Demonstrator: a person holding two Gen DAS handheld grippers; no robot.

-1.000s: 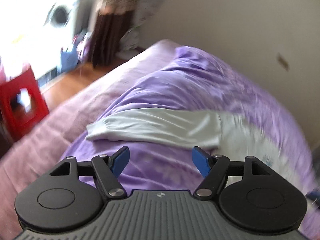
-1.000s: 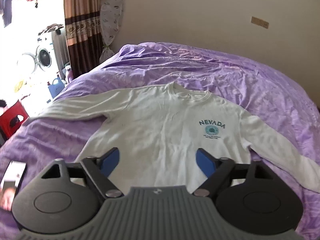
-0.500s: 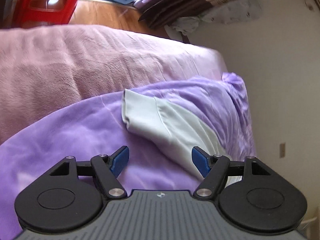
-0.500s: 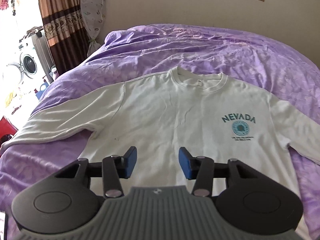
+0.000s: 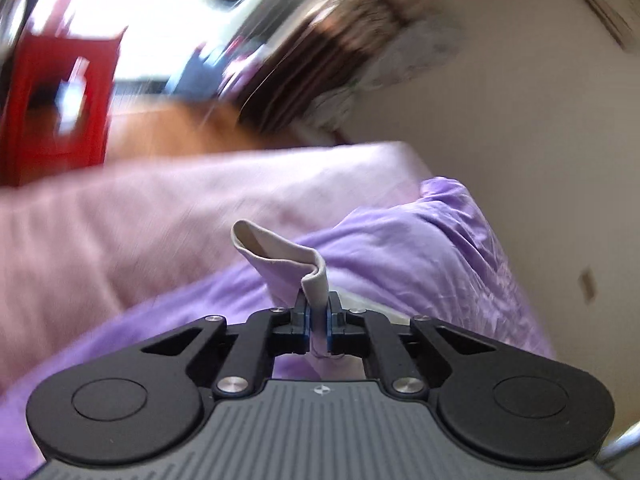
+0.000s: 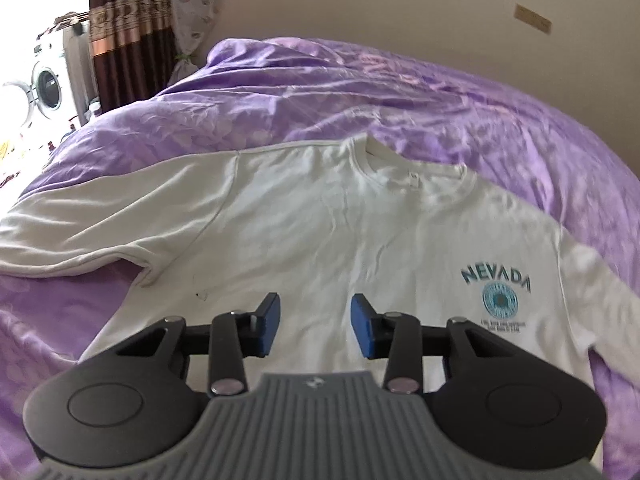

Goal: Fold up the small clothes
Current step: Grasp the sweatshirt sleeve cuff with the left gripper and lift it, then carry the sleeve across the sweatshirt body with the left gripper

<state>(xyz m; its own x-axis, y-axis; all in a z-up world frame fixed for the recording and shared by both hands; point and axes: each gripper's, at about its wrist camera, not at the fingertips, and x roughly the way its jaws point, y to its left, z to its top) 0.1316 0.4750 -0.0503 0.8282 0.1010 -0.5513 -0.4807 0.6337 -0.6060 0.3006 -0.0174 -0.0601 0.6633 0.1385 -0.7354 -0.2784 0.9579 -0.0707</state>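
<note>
A white long-sleeved sweatshirt with a teal NEVADA print lies flat, front up, on a purple bedspread. In the left wrist view my left gripper is shut on the sleeve cuff, which curls up out of the blue pads. In the right wrist view my right gripper hovers low over the shirt's lower body, its jaws closing, with only flat cloth below and nothing pinched between the pads. The shirt's left sleeve stretches toward the bed's left side.
A pink blanket covers the bed's side beyond the purple spread. A red stool stands on the wooden floor. Brown curtains and a washing machine are at the far left. A beige wall borders the bed.
My left gripper has dropped onto the sleeve end and shut on the cuff, lifting it. My right gripper has come lower and closer over the shirt, and its jaws have narrowed.
</note>
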